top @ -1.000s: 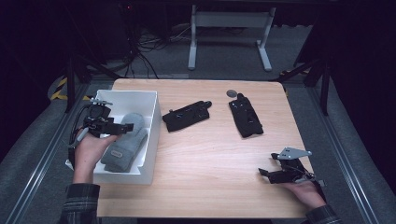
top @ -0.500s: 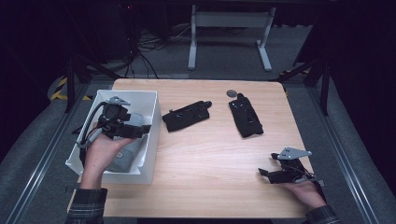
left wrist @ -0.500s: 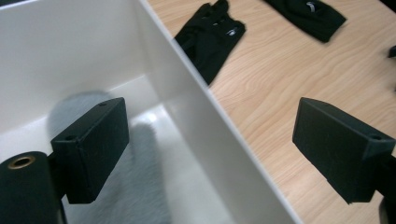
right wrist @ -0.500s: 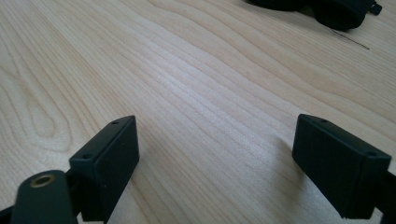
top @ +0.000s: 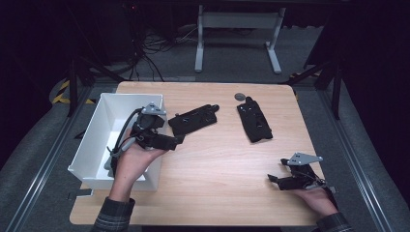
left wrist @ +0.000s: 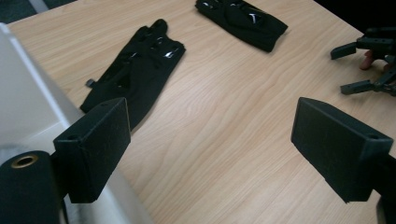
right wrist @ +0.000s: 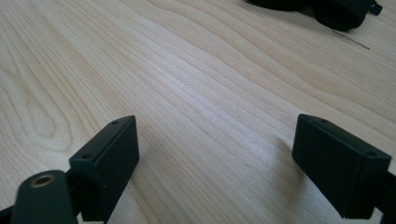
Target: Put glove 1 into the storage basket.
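Two black gloves lie flat on the wooden table: one [top: 193, 119] [left wrist: 135, 70] just right of the white bin [top: 96, 140], the other [top: 255, 123] [left wrist: 240, 18] farther right. My left gripper [top: 175, 141] [left wrist: 210, 140] hovers over the bin's right wall [left wrist: 28, 93] and points toward the nearer glove. Its jaws are open with nothing between them. My right gripper [top: 276, 170] [right wrist: 215, 158] [left wrist: 369, 60] rests low at the front right of the table, open and empty, with bare wood between its jaws.
A small grey disc [top: 239, 96] lies at the table's far edge, beside the farther glove. In the right gripper view, a dark edge of a glove [right wrist: 327, 9] lies at the top. Bare wood [top: 222, 164] stretches between the two grippers.
My left gripper has moved right from above the bin's inside to above its right wall, rising slightly. The hand now covers the grey object in the bin. The right gripper has stayed put.
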